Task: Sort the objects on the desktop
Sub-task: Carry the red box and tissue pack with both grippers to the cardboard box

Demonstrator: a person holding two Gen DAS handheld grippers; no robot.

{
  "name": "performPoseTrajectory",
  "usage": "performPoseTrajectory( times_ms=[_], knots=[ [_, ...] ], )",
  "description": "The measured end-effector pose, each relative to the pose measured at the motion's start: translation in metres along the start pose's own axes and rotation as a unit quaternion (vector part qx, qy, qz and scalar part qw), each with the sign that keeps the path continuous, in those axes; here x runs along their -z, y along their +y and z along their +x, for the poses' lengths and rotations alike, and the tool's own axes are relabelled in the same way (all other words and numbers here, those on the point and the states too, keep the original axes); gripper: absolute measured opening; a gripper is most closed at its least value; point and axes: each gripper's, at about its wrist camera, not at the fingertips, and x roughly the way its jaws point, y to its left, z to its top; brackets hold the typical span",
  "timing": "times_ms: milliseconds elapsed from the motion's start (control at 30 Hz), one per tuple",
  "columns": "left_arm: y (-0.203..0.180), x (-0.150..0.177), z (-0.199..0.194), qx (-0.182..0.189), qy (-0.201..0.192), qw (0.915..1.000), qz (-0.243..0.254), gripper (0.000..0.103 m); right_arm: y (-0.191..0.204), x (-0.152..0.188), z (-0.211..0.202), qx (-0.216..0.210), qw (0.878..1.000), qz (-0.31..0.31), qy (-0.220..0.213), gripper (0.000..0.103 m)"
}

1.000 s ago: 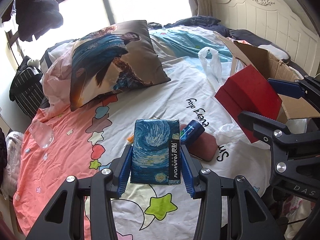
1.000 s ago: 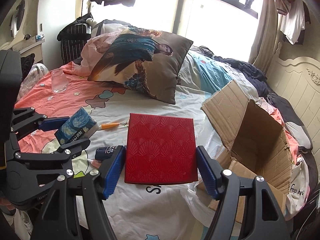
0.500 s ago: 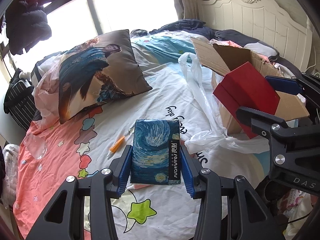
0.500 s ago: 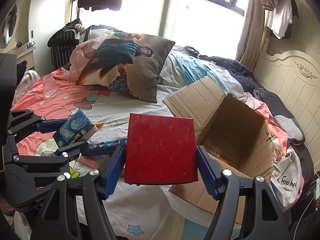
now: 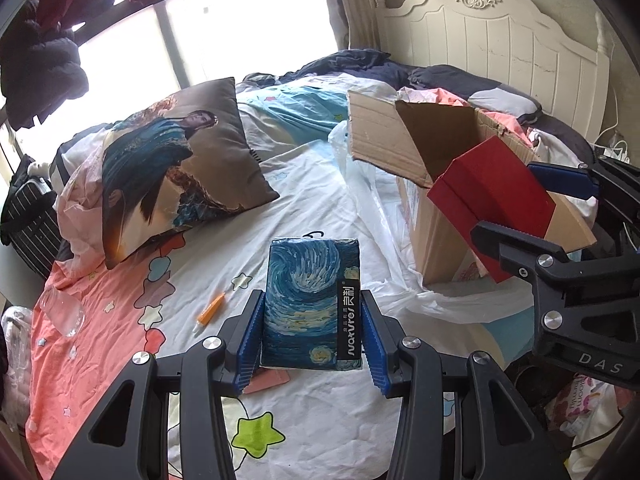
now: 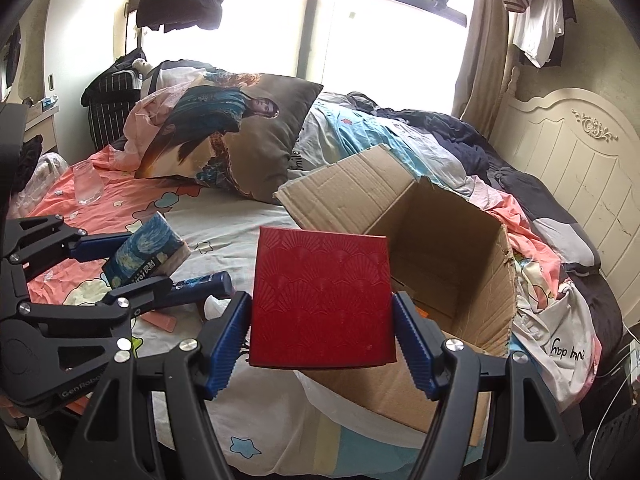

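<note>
My left gripper (image 5: 311, 338) is shut on a starry-night tissue pack (image 5: 312, 300) and holds it above the bed; the pack also shows in the right wrist view (image 6: 146, 250). My right gripper (image 6: 322, 340) is shut on a red box (image 6: 322, 296) and holds it at the near rim of the open cardboard box (image 6: 448, 248). In the left wrist view the red box (image 5: 492, 196) hangs over the cardboard box (image 5: 424, 160). An orange pen (image 5: 210, 314), a pink flat item (image 5: 266, 380) and a dark blue tube (image 6: 204, 282) lie on the bed.
A printed pillow (image 5: 176, 160) lies at the back left. A clear glass (image 6: 86, 182) stands on the pink sheet. A white plastic bag (image 5: 376, 208) lies beside the cardboard box. The headboard (image 5: 500, 36) is behind. A suitcase (image 6: 112, 104) stands by the window.
Both grippers have moved right toward the cardboard box with their loads. The red box now sits over the box rim. The blue tube has passed out of the left wrist view.
</note>
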Motion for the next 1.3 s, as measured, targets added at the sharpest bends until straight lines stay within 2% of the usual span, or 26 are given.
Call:
performPoseTrajectory(
  times_ms=[367,800,1167,1300],
  knots=[
    [-0.034,-0.022,0.000,0.026,-0.015,0.9992,0.026,0.046,-0.043,0.007,-0.009,0.028,0.999,0.033,-0.003,0.067],
    [-0.065,-0.039,0.015,0.061,-0.011,0.9973,0.037,0.046,-0.074,0.013,-0.010,0.044,0.997,0.058,-0.003,0.067],
    [-0.086,-0.057,0.023,0.073,-0.017,0.9958,0.053,0.046,-0.097,0.017,-0.006,0.060,0.996,0.072,0.001,0.067],
    [-0.093,-0.064,0.030,0.076,-0.016,0.9954,0.056,0.046,-0.104,0.016,-0.010,0.064,0.995,0.077,-0.011,0.067]
  ],
)
